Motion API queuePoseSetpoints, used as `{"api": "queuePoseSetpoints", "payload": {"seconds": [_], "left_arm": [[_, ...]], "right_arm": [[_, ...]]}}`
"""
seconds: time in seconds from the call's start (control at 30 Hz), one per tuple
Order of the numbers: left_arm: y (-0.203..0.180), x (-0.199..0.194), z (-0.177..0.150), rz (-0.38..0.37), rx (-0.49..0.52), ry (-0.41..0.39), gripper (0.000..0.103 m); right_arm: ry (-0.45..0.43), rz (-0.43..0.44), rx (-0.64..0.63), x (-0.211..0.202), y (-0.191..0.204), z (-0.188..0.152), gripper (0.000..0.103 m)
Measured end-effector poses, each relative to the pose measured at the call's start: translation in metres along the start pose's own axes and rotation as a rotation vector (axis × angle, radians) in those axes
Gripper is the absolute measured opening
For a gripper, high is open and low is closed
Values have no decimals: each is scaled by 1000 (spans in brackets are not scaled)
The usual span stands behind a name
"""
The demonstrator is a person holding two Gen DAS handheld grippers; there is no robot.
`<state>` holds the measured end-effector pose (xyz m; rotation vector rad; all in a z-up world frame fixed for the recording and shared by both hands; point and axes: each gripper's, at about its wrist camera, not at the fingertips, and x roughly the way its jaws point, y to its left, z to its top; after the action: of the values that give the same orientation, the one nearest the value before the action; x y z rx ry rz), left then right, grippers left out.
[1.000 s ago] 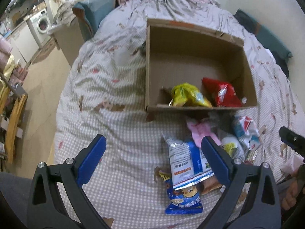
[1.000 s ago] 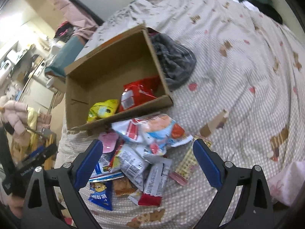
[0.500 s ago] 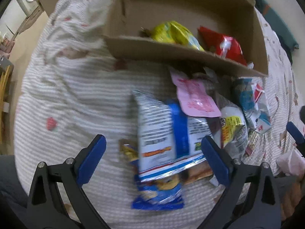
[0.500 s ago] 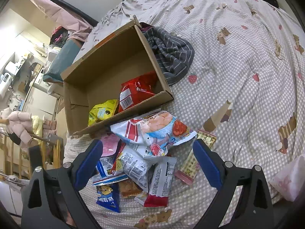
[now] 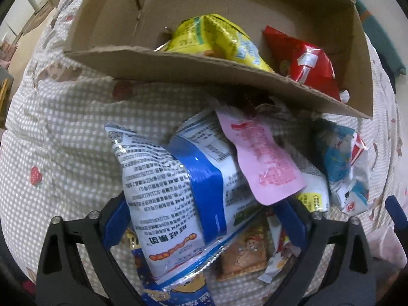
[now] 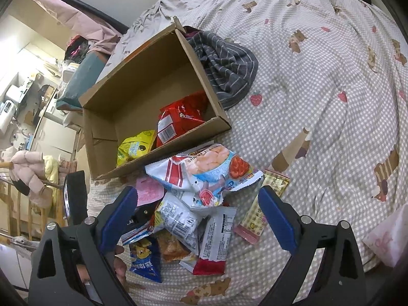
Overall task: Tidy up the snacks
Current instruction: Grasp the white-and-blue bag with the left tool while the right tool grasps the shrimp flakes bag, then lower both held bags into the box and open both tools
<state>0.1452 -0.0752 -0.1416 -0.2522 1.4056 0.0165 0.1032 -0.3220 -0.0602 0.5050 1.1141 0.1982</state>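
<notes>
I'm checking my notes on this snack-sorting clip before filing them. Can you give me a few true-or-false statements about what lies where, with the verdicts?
1. The cardboard box holds a yellow packet and a red packet. True.
2. The pink sachet lies inside the box. False: it lies outside, on the pile in front of the box's near wall.
3. The white-and-blue bag sits between the fingers of the left gripper, whose jaws are closing. True.
4. The right gripper is clamped on the shrimp-cracker bag. False: its fingers stand open above the pile.
5. A striped grey cloth lies beside the box on the bedspread. True.
</notes>
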Motion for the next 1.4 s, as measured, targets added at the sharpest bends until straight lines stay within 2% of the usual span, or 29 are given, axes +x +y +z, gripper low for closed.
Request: {"api": "queuePoseSetpoints", "payload": {"seconds": [0.1, 0.27, 0.5, 0.73, 0.87, 0.97, 1.03, 1.17, 1.4], "left_arm": [[4, 7, 3, -37, -25, 32, 60], [15, -13, -10, -68, 27, 33, 50], [27, -61, -22, -106, 101, -3, 49], [36, -93, -30, -73, 183, -77, 49], [59, -102, -26, -56, 195, -116, 49], [64, -98, -28, -23, 216, -158, 49], [68, -95, -26, -43, 196, -145, 49], [71, -97, -23, -71, 174, -154, 49], [70, -97, -24, -82, 173, -162, 49]], "right_arm": [[5, 1, -2, 2, 0, 1, 98], [6, -2, 6, 2, -2, 1, 98], [1, 14, 19, 0, -3, 3, 98], [8, 16, 50, 1, -9, 4, 98], [51, 63, 99, 13, -14, 6, 98], [104, 48, 91, 31, -9, 8, 98], [141, 51, 82, 44, -3, 9, 98], [186, -16, 17, 72, 10, 12, 98], [210, -122, 30, 110, 3, 20, 98]]}}
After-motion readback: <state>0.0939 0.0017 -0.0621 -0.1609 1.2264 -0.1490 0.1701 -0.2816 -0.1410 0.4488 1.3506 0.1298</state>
